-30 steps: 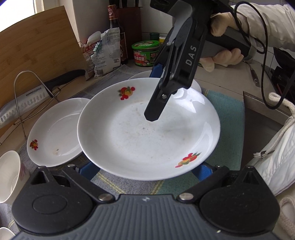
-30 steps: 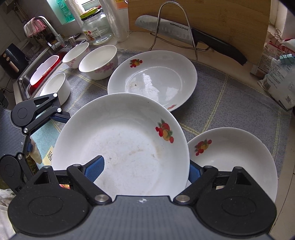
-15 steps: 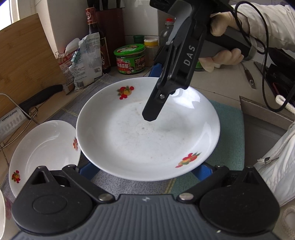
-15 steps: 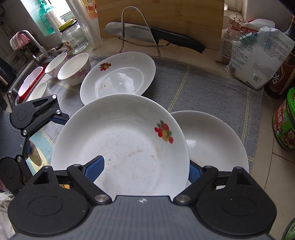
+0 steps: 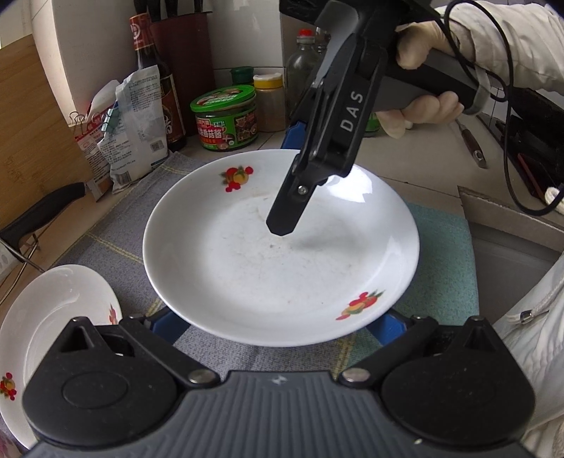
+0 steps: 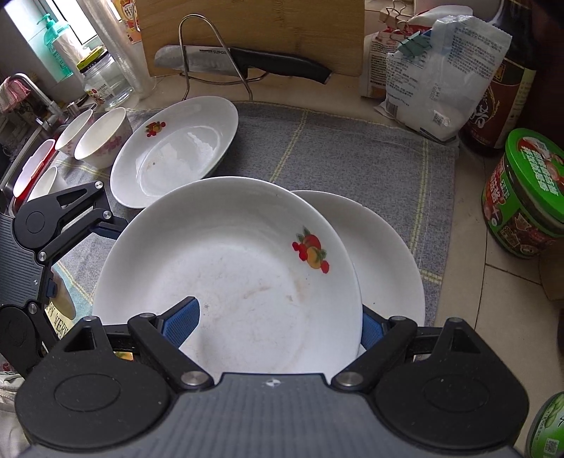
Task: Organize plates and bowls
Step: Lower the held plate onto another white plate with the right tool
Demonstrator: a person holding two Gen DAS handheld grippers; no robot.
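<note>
A white plate with fruit prints [image 5: 282, 253] [image 6: 229, 267] hangs above the grey mat. My right gripper [image 6: 278, 322] is shut on its rim, one finger [image 5: 287, 211] on top and one beneath. My left gripper [image 5: 278, 326] has its fingers spread under the plate's opposite edge; whether they touch it is hidden. A second plate [image 6: 384, 253] lies on the mat directly under the held one. A third plate [image 6: 176, 148] [image 5: 53, 327] lies farther left. Several white bowls [image 6: 100, 141] stand beside it.
A knife [image 6: 246, 63] rests on a wire rack against a wooden board [image 6: 253, 31]. A paper bag [image 6: 433, 74], a dark bottle [image 6: 504, 98] and a green-lidded jar [image 6: 525, 193] stand along the mat's edge. The sink [image 6: 24, 165] is left.
The held plate has moved right, away from the third plate, and now hangs over the second plate. Both grippers travelled with it.
</note>
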